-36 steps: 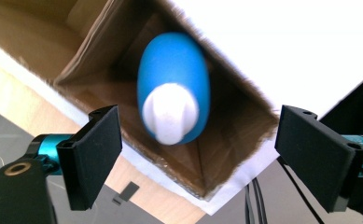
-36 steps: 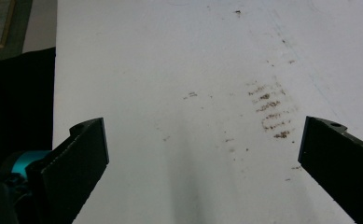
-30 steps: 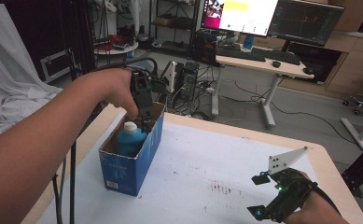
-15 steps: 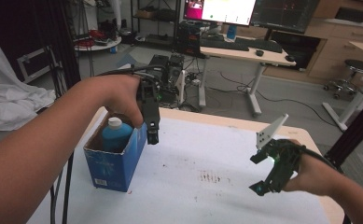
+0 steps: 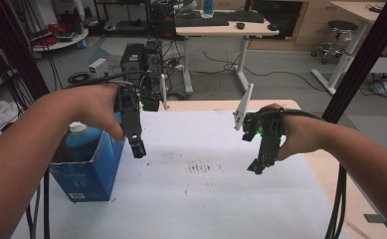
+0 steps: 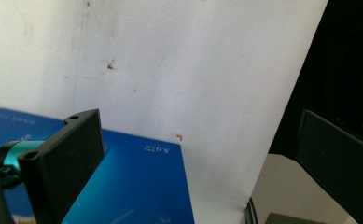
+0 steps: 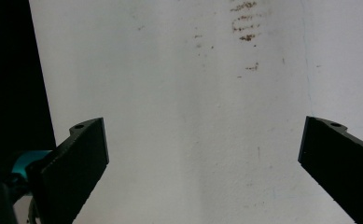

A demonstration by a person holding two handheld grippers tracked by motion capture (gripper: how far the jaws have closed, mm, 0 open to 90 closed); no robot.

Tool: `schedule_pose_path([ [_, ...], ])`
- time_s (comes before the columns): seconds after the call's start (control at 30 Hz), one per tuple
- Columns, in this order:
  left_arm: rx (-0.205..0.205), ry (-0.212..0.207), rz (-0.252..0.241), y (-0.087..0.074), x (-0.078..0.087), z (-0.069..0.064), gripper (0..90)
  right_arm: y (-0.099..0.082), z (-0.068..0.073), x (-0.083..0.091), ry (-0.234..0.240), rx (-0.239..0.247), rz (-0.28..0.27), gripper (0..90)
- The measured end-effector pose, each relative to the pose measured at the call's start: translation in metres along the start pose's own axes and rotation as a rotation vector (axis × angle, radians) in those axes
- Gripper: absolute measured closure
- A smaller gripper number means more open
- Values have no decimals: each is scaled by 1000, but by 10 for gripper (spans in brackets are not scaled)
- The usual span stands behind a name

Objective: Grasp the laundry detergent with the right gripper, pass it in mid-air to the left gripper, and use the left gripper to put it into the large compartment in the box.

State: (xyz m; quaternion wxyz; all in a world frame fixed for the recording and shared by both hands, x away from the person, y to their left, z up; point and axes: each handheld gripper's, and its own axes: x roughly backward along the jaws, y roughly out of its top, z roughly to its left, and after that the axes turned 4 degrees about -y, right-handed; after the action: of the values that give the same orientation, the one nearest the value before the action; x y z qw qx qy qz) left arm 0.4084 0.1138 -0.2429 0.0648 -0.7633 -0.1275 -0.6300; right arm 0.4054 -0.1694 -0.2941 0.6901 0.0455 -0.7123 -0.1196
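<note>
An open blue carton [image 5: 89,169] stands at the left of the white table [image 5: 196,204], and a blue bottle with a white cap [image 5: 80,140] stands upright inside it. My left gripper [image 5: 138,148] hangs pointing down just right of the carton, above the table. Its jaws have just been opening and stand wide with nothing between them. In the left gripper view my left gripper [image 6: 195,126] looks down on the carton's blue side [image 6: 137,186]. My right gripper [image 5: 258,167] hangs above the table's right half. In the right gripper view my right gripper [image 7: 205,126] is open over bare white tabletop.
Brown smudges [image 5: 201,167] mark the table's middle, also seen as smudges [image 7: 244,21] ahead of the right jaws. A black post [image 5: 360,55] rises at the right edge. Beyond the far edge are a computer tower [image 5: 141,55] and a desk [image 5: 226,25].
The left gripper has come away from the bottle in the carton, moved right and lower, and its jaws have spread. The right gripper has risen a little.
</note>
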Motion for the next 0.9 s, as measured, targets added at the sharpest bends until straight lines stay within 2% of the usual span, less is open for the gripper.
schedule_pose_path([
  [0.27, -52, -20, 35, 10, -16, 1, 16, 3, 3, -6, 11, 38, 73, 9],
  [0.33, -54, -28, 40, 11, -20, 1, 16, 3, 3, -8, 12, 39, 83, 9],
  [0.6, -65, -15, 51, 14, -26, 1, 16, 2, 3, -8, 15, 44, 86, 9],
  [0.9, -87, -18, 54, 17, -30, -2, 16, 1, 2, -6, 6, 52, 104, 9],
])
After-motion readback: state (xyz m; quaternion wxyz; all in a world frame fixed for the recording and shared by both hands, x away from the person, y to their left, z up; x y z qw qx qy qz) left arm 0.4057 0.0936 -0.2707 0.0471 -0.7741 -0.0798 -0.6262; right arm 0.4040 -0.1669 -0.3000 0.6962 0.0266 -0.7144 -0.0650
